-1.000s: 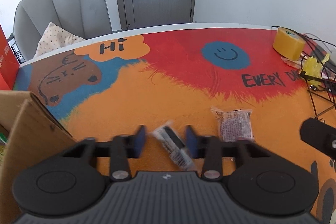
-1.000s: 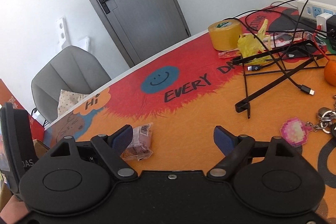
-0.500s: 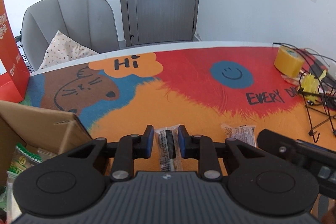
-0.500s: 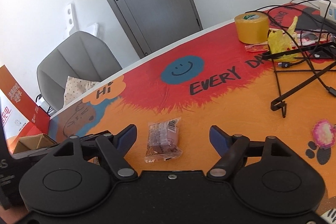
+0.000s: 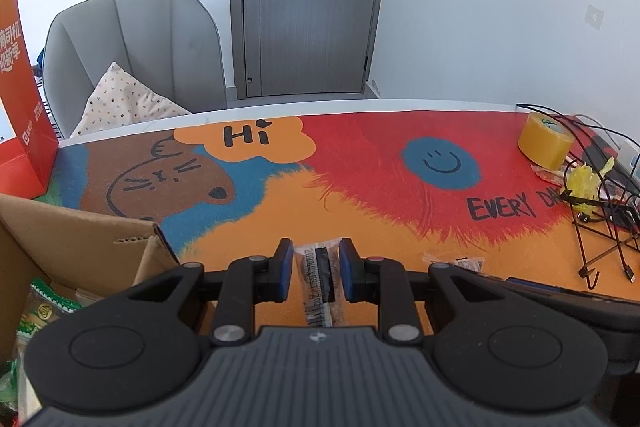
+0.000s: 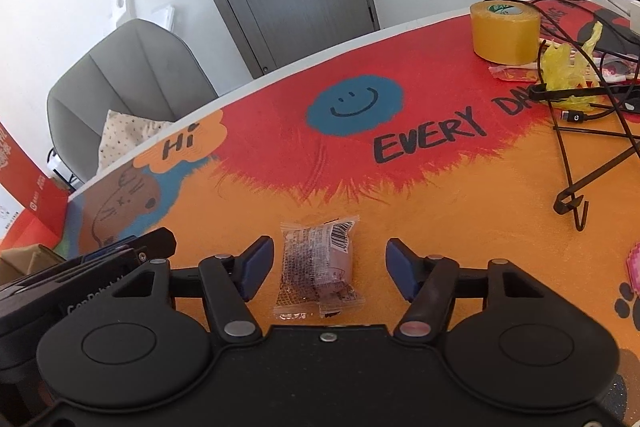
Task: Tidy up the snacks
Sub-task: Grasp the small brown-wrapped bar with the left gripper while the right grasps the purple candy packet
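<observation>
In the left wrist view my left gripper point(image 5: 315, 269) is shut on a slim clear snack packet with a dark bar inside point(image 5: 319, 283), held a little above the colourful table mat. An open cardboard box point(image 5: 80, 247) with green snack bags inside stands at the left. In the right wrist view a clear packet of reddish-brown snack point(image 6: 318, 265) lies flat on the orange mat. My right gripper point(image 6: 329, 265) straddles it with its jaws closing, and the pads do not touch the packet. The same packet point(image 5: 454, 261) peeks out right of the left gripper.
A yellow tape roll point(image 6: 504, 31), yellow plastic wrappers point(image 6: 568, 67), a black wire stand point(image 6: 580, 187) and cables crowd the right side of the mat. A pink keychain charm point(image 6: 634, 267) lies at the right edge. A grey chair point(image 5: 132, 55) and a red bag point(image 5: 20, 87) stand behind the table.
The left gripper closed on the slim packet and lifted it slightly. The right gripper moved left until the reddish packet lay between its fingers, and its jaws have narrowed.
</observation>
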Demonstrator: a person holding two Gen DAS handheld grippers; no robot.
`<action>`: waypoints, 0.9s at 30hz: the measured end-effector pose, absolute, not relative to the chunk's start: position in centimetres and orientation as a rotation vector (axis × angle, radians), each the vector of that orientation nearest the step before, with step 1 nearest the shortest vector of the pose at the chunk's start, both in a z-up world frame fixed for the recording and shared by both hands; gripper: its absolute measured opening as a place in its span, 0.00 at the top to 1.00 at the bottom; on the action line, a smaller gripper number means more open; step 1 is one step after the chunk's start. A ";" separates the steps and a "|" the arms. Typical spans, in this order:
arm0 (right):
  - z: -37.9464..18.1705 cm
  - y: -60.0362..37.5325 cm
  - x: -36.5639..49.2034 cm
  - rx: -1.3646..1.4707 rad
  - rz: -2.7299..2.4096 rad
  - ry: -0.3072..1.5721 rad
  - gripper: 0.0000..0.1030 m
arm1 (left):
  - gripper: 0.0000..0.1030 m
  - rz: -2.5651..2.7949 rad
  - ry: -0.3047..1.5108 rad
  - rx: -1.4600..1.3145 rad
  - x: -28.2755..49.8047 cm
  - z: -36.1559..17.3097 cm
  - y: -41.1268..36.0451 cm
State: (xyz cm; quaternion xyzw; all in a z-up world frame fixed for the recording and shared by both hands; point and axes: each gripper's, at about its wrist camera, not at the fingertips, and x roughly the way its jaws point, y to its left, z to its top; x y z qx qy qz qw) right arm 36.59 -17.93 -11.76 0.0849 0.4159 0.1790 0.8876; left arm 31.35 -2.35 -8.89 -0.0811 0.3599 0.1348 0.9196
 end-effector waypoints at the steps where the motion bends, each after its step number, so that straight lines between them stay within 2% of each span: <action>1: -11.8 -17.7 36.6 0.170 0.359 0.868 0.39 | 0.77 0.278 0.739 -0.168 31.4 -8.9 -2.3; 5: -12.2 -17.0 36.6 0.140 0.344 0.879 0.47 | 0.77 0.274 0.743 -0.179 31.4 -9.1 -2.3; 8: -12.2 -17.0 36.4 0.120 0.332 0.869 0.63 | 0.78 0.276 0.743 -0.171 31.4 -9.2 -2.4; 14: -12.1 -18.1 35.1 0.149 0.346 0.858 0.68 | 0.78 0.269 0.748 -0.182 31.0 -9.3 -2.7; 27: -11.2 -21.4 31.7 0.272 0.343 0.784 0.69 | 0.78 0.225 0.715 -0.181 28.2 -7.3 -3.9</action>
